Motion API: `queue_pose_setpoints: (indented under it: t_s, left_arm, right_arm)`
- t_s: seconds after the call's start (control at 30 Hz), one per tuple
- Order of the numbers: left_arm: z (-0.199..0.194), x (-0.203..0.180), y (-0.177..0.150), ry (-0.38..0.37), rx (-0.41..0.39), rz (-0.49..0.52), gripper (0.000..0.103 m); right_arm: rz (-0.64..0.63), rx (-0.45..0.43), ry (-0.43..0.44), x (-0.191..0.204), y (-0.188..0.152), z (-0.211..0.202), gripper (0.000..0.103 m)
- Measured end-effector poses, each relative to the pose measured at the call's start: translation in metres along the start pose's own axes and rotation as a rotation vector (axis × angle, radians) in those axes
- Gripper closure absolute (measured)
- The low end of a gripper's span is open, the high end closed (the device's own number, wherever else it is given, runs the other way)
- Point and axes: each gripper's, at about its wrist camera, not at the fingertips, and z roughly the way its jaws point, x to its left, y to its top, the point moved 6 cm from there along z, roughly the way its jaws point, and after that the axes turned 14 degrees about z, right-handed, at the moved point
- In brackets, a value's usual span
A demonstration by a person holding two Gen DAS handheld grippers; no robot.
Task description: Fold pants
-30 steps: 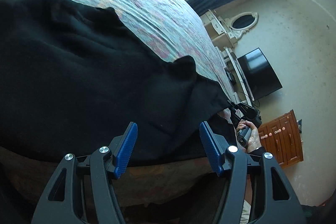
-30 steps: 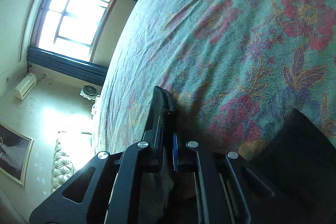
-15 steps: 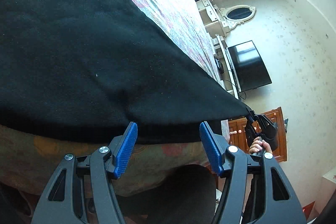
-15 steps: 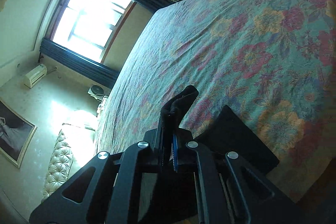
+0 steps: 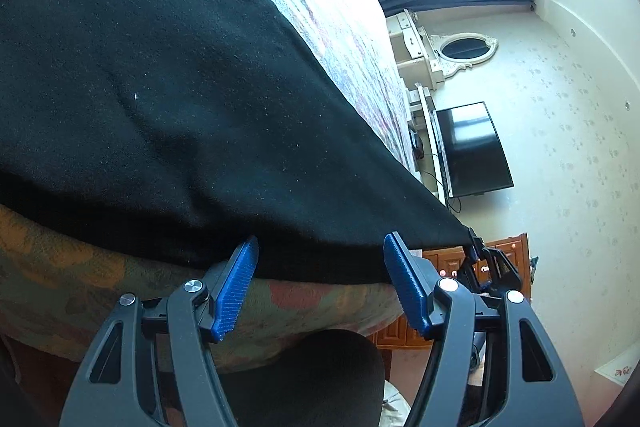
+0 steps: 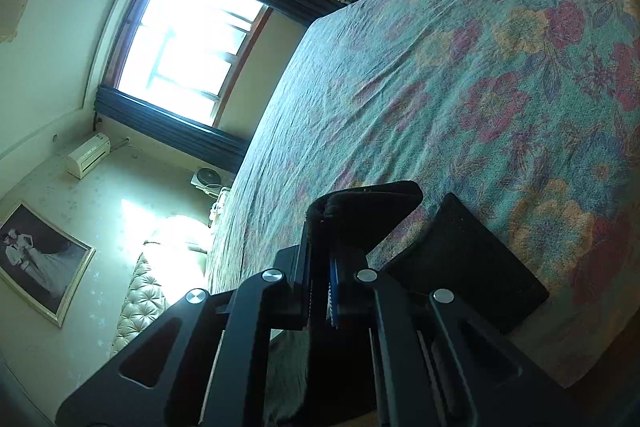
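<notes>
Our right gripper (image 6: 320, 291) is clamped on a corner of the black pants (image 5: 168, 75). Our left gripper (image 5: 320, 283) sits spread apart at 6 o'clock, just under their hem over the bed (image 6: 460, 75).

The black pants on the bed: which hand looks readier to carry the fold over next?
The right. Its tool is already shut on a corner of the pants, pulling the edge taut. The left tool is open at the hem, gripping nothing.
</notes>
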Motion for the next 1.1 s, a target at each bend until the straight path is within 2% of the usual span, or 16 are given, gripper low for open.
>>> queue_pose_setpoints:
  t_s: [0.1, 0.13, 0.17, 0.2, 0.33, 0.57, 0.73, 0.8, 0.87, 0.93, 1.1]
  left_arm:
    - [0.003, 0.002, 0.002, 0.021, -0.014, -0.029, 0.041]
    - [0.004, 0.002, 0.003, 0.039, -0.008, -0.028, 0.058]
    - [0.005, 0.003, 0.003, 0.06, 0.007, -0.02, 0.069]
    - [0.006, 0.006, 0.003, 0.077, 0.021, -0.019, 0.089]
    - [0.003, 0.009, -0.001, 0.086, 0.042, -0.041, 0.092]
    - [-0.006, -0.008, -0.009, 0.109, 0.073, 0.069, 0.093]
    - [0.001, 0.01, -0.024, 0.127, 0.136, 0.024, 0.093]
    - [0.0, 0.012, -0.027, 0.111, 0.141, -0.006, 0.093]
    - [-0.001, 0.007, -0.024, 0.098, 0.135, 0.007, 0.093]
    - [-0.004, 0.003, -0.02, 0.083, 0.113, 0.009, 0.093]
    - [-0.014, 0.002, -0.019, 0.047, 0.079, -0.009, 0.093]
  right_arm:
    - [0.003, 0.003, 0.006, -0.002, 0.0, -0.002, 0.097]
    - [0.005, 0.003, 0.005, -0.003, 0.0, -0.002, 0.097]
    - [0.01, 0.004, 0.004, -0.006, 0.0, -0.002, 0.097]
    - [0.016, 0.006, 0.003, -0.011, 0.001, -0.002, 0.097]
    - [0.036, 0.004, -0.017, -0.027, 0.0, -0.008, 0.097]
    - [0.105, 0.02, -0.101, -0.085, -0.009, -0.017, 0.097]
    - [0.166, 0.043, -0.168, -0.13, -0.015, -0.016, 0.097]
    - [0.198, 0.05, -0.141, -0.137, -0.016, -0.015, 0.095]
    - [0.25, 0.054, -0.104, -0.142, -0.017, -0.016, 0.078]
    - [0.297, 0.059, -0.069, -0.143, -0.02, -0.017, 0.072]
    - [0.26, 0.133, -0.062, -0.126, -0.045, -0.011, 0.064]
